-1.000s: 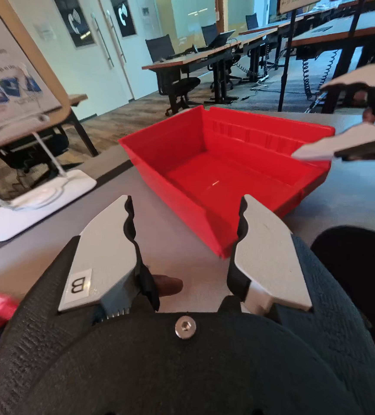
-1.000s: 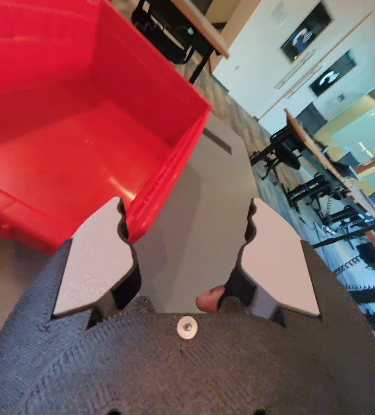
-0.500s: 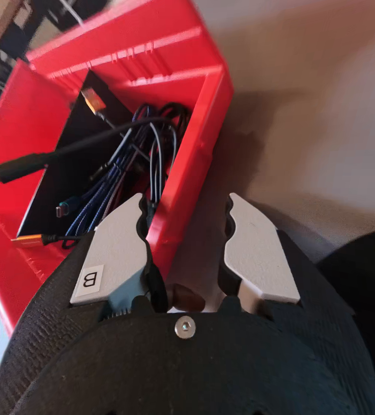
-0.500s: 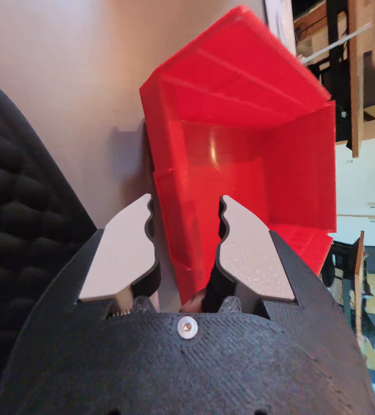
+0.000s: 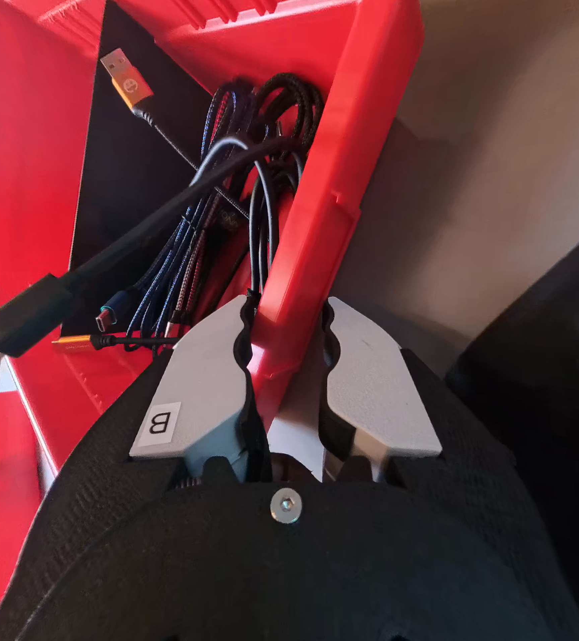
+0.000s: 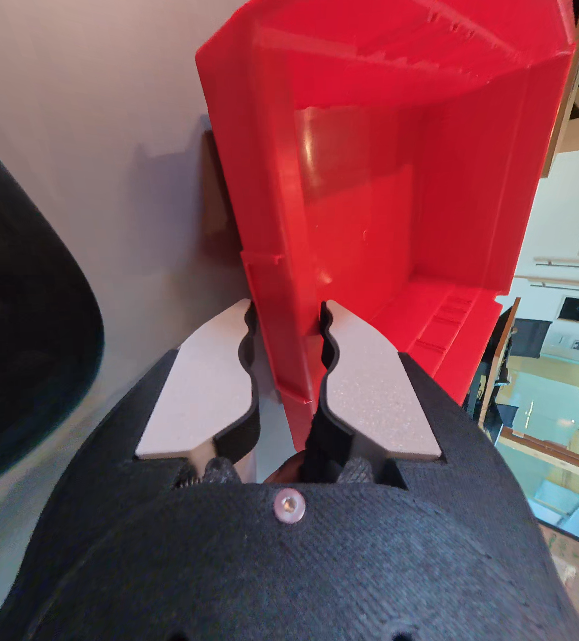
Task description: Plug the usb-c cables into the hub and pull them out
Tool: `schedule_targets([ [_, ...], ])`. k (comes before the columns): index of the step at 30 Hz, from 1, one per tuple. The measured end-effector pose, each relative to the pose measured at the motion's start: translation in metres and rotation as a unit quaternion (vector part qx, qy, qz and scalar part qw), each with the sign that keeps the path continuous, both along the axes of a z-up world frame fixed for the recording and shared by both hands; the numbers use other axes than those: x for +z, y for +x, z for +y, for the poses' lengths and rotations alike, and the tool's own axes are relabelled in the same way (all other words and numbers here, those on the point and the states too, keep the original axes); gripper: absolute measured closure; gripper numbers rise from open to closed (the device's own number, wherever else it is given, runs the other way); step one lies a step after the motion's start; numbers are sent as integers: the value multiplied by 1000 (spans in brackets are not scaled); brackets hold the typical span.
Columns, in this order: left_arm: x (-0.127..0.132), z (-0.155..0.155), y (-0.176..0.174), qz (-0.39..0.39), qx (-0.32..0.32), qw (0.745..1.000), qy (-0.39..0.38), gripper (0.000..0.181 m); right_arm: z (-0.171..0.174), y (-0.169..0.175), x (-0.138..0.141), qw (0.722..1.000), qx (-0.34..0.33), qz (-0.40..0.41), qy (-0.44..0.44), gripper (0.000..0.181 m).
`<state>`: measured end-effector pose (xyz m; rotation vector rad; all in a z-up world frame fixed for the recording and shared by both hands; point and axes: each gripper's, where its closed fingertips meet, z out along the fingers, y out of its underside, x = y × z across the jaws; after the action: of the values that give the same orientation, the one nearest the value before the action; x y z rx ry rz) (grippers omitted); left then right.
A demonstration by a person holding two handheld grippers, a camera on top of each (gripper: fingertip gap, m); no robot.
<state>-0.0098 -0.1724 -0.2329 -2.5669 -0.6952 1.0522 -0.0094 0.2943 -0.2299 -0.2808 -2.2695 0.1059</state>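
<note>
Several braided usb-c cables (image 5: pixel 190 249) lie tangled in one red bin (image 5: pixel 319 222); both tools pinch bin walls.

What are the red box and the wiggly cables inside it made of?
The red box looks like hard, moulded plastic: smooth, a bit shiny, with ribs and sharp edges. The cables mostly seem wrapped in woven fabric braid, since you can see a criss-cross texture in blue, red and black. Their plug ends, like the orange plug, look like shiny metal, though that could be coloured plastic.
</note>
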Motion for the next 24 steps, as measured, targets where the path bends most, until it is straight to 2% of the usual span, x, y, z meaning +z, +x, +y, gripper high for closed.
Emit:
schedule_targets([
  [8,-1,-53,34,-28,-55,998,-16,143,55,12,-1,1000,-12,-19,19,147],
  [14,-1,-85,56,-48,-61,997,-21,142,89,26,-2,999,-12,-45,28,146],
  [24,-1,-113,80,-51,-42,997,-36,143,111,41,-3,997,-22,-67,35,145],
])
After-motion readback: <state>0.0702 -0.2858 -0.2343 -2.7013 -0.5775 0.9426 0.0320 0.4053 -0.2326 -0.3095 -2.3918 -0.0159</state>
